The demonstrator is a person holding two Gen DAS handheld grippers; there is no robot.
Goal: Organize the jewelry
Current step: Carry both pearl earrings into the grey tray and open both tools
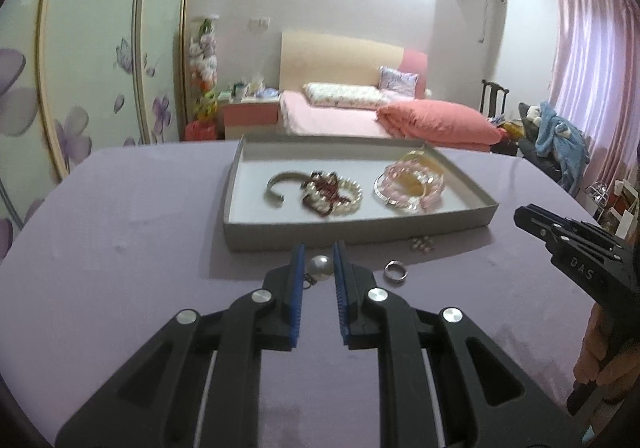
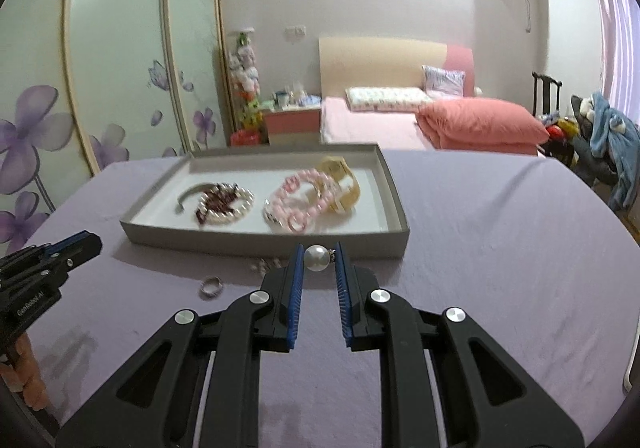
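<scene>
My left gripper (image 1: 319, 252) is shut on a pearl earring (image 1: 320, 268), held between its blue pads above the purple tablecloth. My right gripper (image 2: 319, 252) is likewise shut on a second pearl earring (image 2: 317, 258). Just beyond both lies a shallow grey tray (image 1: 360, 234) (image 2: 260, 244). It holds a silver cuff (image 1: 278, 185), a pearl and dark red bracelet (image 1: 332, 195) and pink bead bracelets (image 1: 412, 183). A silver ring (image 1: 395, 270) (image 2: 211, 286) and small studs (image 1: 422, 244) (image 2: 264, 265) lie on the cloth in front of the tray.
The table has a rounded edge all round. The right gripper (image 1: 532, 213) shows at the right of the left wrist view, a hand below it. The left gripper (image 2: 86, 244) shows at the left of the right wrist view. Beyond are a bed, wardrobe and chair.
</scene>
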